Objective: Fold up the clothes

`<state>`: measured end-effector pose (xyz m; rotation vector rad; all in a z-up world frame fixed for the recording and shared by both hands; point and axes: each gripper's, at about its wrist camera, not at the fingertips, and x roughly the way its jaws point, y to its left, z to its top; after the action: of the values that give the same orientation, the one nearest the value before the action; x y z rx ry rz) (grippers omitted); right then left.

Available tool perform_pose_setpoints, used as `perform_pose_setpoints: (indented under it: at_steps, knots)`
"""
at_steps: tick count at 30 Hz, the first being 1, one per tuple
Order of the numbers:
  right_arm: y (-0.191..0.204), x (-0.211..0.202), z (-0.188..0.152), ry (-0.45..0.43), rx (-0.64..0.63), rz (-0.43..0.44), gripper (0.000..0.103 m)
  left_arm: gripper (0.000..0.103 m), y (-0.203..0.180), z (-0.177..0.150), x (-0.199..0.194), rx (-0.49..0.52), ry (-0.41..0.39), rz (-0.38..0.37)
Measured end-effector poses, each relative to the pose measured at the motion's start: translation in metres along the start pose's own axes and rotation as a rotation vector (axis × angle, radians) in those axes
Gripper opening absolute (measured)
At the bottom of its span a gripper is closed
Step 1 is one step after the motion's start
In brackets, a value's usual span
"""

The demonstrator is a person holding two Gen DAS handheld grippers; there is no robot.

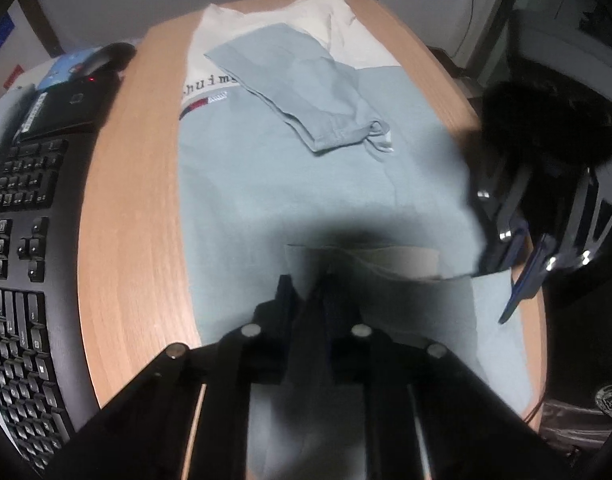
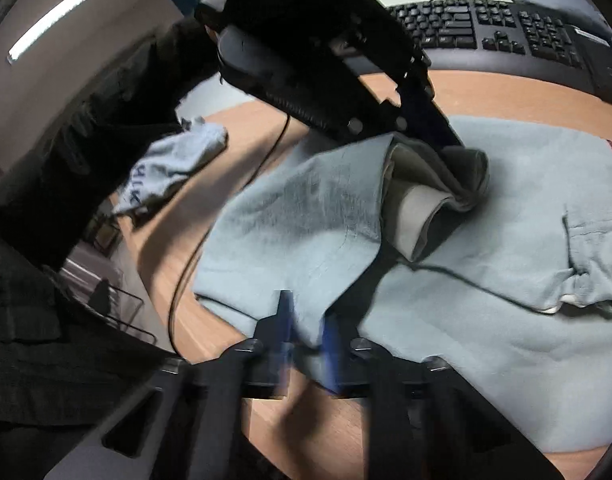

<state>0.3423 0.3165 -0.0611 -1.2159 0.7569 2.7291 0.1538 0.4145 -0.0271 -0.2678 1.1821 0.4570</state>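
The pale blue and cream long-sleeved sweatshirt [image 1: 289, 168] lies spread flat on the light wooden counter [image 1: 133, 216], reaching away from the left hand-held gripper [image 1: 306, 280], whose dark fingers have closed to a narrow gap on the garment's near edge; in the right wrist view that same gripper [image 2: 462, 190] comes down from above and pinches a bunched fold of the cloth, its cream inner side showing. One blue sleeve [image 1: 306, 92] is folded across the chest, beyond the left hand-held gripper's tips, with its cuff pointing to the right. The right hand-held gripper [image 2: 308, 312], with blue-tipped fingers, sits at the hem corner nearest its own camera; its jaws are drawn narrow with a flap of blue fabric between them, though motion blur hides whether the pads press on it. In the left wrist view this right hand-held gripper [image 1: 522, 280] shows at the right side of the hem. There is one sweatshirt being worked, two hand-held grippers, and one second crumpled pale blue garment with dark lettering [image 2: 173, 164], lying well apart to the left of the right hand-held gripper. One black computer keyboard [image 1: 21, 280] lies to the left of the left hand-held gripper, with one dark computer mouse [image 1: 105, 60] beyond it.
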Motion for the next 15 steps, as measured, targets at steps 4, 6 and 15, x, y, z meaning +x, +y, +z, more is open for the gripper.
perform_pose_setpoints:
  at_steps: [4, 6, 15]
  knots:
    - [-0.003, -0.014, 0.002, -0.017, 0.012, -0.020, 0.010, 0.008, -0.024, 0.009, 0.000, -0.037, -0.028, 0.048]
    - [-0.001, -0.030, 0.004, -0.045, 0.010, -0.037, 0.010, 0.007, -0.036, 0.035, 0.020, -0.059, -0.025, 0.073]
    - [-0.009, -0.072, 0.005, -0.058, 0.002, -0.176, 0.010, 0.006, -0.015, 0.042, -0.017, -0.222, -0.135, 0.207]
